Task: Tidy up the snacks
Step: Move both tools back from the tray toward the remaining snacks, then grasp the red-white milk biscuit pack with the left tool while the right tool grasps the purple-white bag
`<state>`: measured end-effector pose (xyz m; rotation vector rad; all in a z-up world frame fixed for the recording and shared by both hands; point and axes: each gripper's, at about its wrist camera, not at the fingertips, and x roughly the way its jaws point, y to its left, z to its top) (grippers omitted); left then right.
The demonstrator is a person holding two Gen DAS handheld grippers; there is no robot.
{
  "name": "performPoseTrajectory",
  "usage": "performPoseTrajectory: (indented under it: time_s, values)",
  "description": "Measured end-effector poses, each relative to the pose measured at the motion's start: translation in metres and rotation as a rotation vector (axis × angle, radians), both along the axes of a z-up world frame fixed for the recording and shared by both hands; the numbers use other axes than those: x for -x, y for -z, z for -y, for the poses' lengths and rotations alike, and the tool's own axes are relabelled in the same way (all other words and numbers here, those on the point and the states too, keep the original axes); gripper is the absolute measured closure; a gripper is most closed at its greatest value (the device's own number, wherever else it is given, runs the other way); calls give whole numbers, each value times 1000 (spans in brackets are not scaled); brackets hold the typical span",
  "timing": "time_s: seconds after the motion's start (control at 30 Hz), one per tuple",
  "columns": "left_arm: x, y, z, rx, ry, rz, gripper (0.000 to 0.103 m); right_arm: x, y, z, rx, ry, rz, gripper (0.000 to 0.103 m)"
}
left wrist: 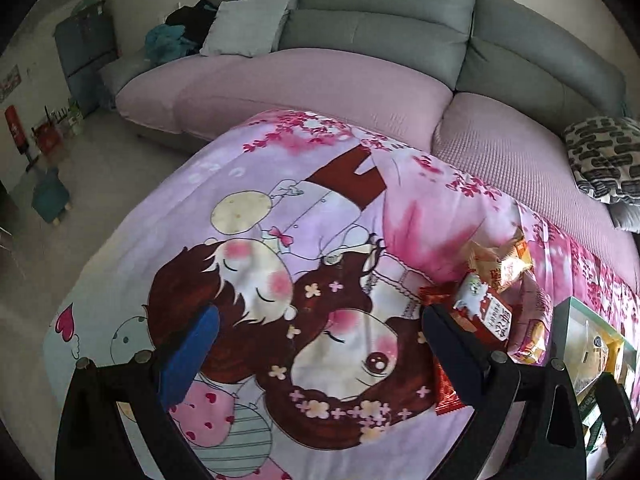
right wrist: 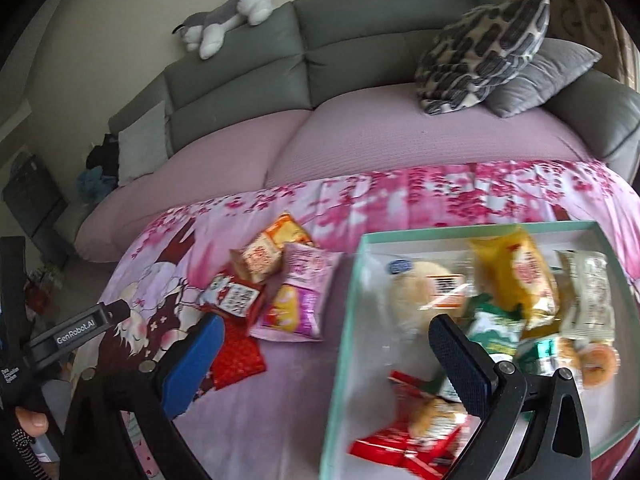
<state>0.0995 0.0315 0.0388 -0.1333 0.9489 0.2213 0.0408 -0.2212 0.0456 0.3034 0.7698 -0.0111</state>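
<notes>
Black left gripper [left wrist: 320, 344], right gripper [right wrist: 326, 356]: blue and black jaws, silver screws

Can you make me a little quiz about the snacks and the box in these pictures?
1. True or false: the right gripper is holding a snack.
2. Where do the loose snacks lie: A) left of the box, on the cartoon blanket; B) on the sofa; C) on the floor?
3. What toy animal lies on top of the sofa back?

Key: 1. False, its jaws are open and empty. 2. A. 3. A plush husky dog.
</notes>
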Motion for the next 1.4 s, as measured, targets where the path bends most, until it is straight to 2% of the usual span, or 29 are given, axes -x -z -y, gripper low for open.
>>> performPoseTrajectory:
  time_s: [0.17,0.37,0.8,0.97,1.13,1.2,1.4]
  values:
    - [-3,7,-10,26,2,-18,2,-9,2,-25,23,-34,10,8]
    - [-13,22,-1,50,56,-46,2,-20,12,-42,39,-49,-9,17]
    - [-40,36,30,100,163,-58,2,-44,33,-34,36,-11,-65,45]
    - [-49,40,40,127,194,-68,2,-55,35,-29,34,-4,-76,51]
    - [-57,39,52,128,230,-49,2,-65,39,-22,28,4,-96,52]
    - [-60,38,60,125,256,-41,2,-69,41,-22,26,0,-104,55]
    - [-64,41,85,122,356,-47,2,-76,48,-23,38,-14,-128,55]
